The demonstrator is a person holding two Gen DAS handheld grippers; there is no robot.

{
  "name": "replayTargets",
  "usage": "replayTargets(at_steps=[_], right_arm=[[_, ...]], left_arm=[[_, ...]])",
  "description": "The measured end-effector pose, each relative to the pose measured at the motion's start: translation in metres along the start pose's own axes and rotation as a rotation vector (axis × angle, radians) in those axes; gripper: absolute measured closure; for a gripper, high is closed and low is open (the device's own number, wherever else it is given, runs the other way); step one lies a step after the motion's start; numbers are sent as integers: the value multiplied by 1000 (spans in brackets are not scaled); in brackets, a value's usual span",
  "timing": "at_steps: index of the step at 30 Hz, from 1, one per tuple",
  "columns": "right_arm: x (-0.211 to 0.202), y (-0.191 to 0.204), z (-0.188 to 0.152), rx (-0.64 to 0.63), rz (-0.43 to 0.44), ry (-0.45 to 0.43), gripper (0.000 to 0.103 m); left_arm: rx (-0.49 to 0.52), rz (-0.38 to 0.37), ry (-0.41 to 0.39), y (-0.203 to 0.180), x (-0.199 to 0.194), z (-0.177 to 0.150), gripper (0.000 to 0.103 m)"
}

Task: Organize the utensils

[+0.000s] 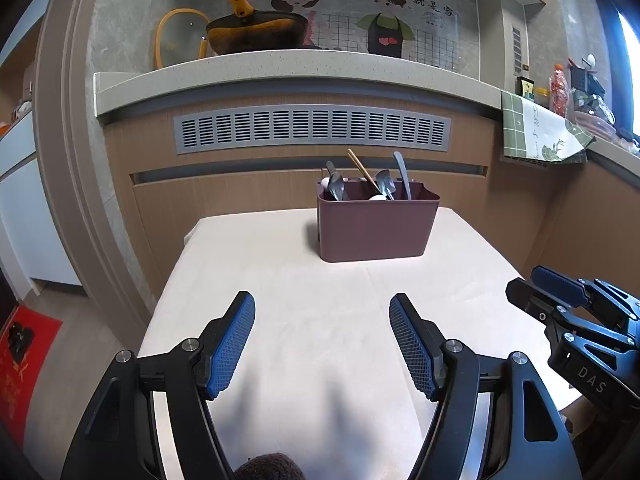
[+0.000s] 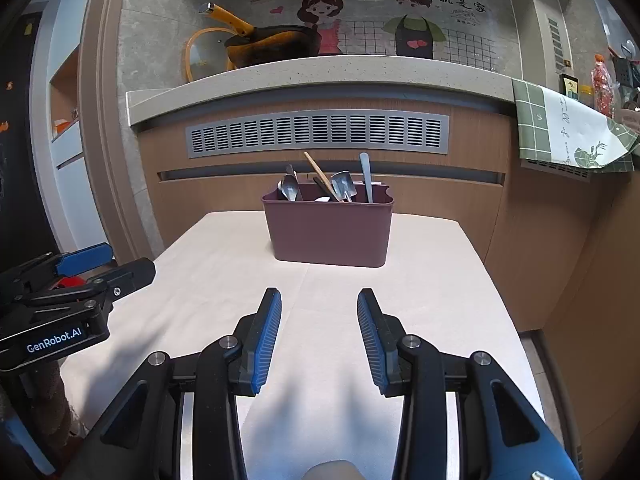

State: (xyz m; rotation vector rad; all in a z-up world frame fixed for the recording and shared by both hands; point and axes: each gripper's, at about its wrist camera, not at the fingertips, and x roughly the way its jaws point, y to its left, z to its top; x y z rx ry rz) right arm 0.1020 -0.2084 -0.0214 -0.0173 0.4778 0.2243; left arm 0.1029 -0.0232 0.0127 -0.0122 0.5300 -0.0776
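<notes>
A dark pink utensil bin (image 1: 376,228) stands at the far side of the cream table (image 1: 280,280); it also shows in the right wrist view (image 2: 330,232). Metal spoons (image 2: 290,190), a small metal scoop (image 2: 343,184), wooden chopsticks (image 2: 318,174) and a grey handle (image 2: 366,176) stick up out of it. My left gripper (image 1: 322,304) is open and empty, above the near half of the table. My right gripper (image 2: 319,298) is open and empty, level with it to the right. Each gripper shows at the edge of the other's view.
Behind the table runs a wooden cabinet front with a grey vent grille (image 1: 312,130) under a stone counter (image 1: 300,66). A yellow-handled pan (image 1: 256,32) and glass lid sit on the counter. A green cloth (image 2: 560,132) hangs at the right. A red mat (image 1: 20,364) lies on the floor at left.
</notes>
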Motion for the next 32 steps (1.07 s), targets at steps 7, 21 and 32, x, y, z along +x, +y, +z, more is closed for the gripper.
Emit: replayTargets(at_steps=[7,21,32], right_arm=[[0,0,0,4,-3,0,66],[-2,-7,1,13,-23,-7,65],[-1,-10,1,15,-30,-2,64]], left_arm=[[-4,0,6,1,1,-2,33],[-11,-5,15,1,2,-4,33],[-21,-1,4,0,1,-8,33]])
